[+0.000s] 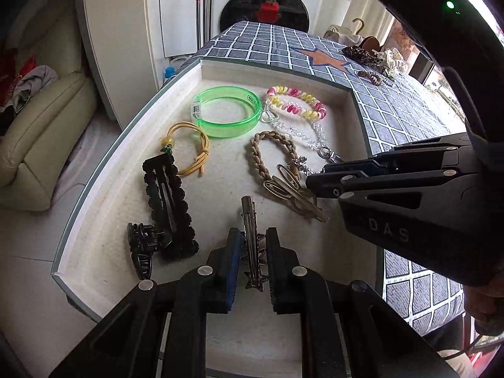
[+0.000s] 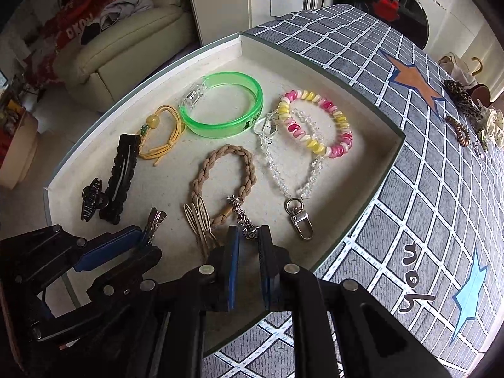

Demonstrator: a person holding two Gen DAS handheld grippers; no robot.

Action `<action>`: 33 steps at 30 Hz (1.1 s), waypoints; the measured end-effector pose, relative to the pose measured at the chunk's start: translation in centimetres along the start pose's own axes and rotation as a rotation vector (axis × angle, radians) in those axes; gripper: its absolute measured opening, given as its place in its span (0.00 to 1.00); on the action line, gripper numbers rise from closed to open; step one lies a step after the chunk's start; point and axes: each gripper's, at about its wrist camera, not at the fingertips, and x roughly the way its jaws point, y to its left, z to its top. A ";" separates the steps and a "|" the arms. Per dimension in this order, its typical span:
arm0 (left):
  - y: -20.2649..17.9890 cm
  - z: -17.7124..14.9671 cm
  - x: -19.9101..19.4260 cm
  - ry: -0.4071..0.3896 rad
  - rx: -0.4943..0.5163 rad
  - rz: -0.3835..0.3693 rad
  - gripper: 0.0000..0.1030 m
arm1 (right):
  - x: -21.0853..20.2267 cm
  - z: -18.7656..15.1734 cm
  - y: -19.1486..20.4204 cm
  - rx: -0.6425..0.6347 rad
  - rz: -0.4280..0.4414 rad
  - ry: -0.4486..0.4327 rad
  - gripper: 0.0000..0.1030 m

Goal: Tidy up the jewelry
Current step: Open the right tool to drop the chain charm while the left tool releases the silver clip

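Observation:
A shallow white tray (image 1: 126,160) (image 2: 371,116) holds a green bangle (image 1: 226,111) (image 2: 225,110), a pink-yellow bead bracelet (image 1: 296,100) (image 2: 318,123), a clear crystal chain (image 2: 283,170), a tan braided cord (image 1: 271,154) (image 2: 223,173) and black hair clips (image 1: 167,198) (image 2: 121,178). My left gripper (image 1: 251,239) (image 2: 141,241) is shut on a metal star hair clip (image 1: 250,220) (image 2: 154,220), low over the tray. My right gripper (image 2: 249,236) (image 1: 315,186) is shut on a small silver chain (image 2: 244,217), next to several gold hairpins (image 1: 293,189) (image 2: 198,220).
A yellow cord bracelet (image 1: 189,145) (image 2: 163,132) lies by the bangle. On the checked cloth (image 2: 425,173) at the far right lie a leopard scrunchie (image 2: 460,94), a brown spiral tie (image 2: 458,127) and a cream scrunchie (image 1: 393,58). A washing machine (image 1: 267,0) stands behind.

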 end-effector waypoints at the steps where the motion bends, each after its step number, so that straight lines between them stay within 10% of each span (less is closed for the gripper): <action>1: 0.0 0.0 0.0 0.002 -0.001 0.001 0.22 | -0.1 0.0 -0.1 0.007 0.003 -0.006 0.18; 9: 0.0 0.3 -0.6 -0.016 -0.026 0.017 0.22 | -3.1 -0.8 -1.5 0.087 0.009 -0.101 0.40; 33: -2.0 0.3 0.3 0.032 0.030 0.072 0.22 | -6.4 -4.7 -6.3 0.262 0.059 -0.171 0.42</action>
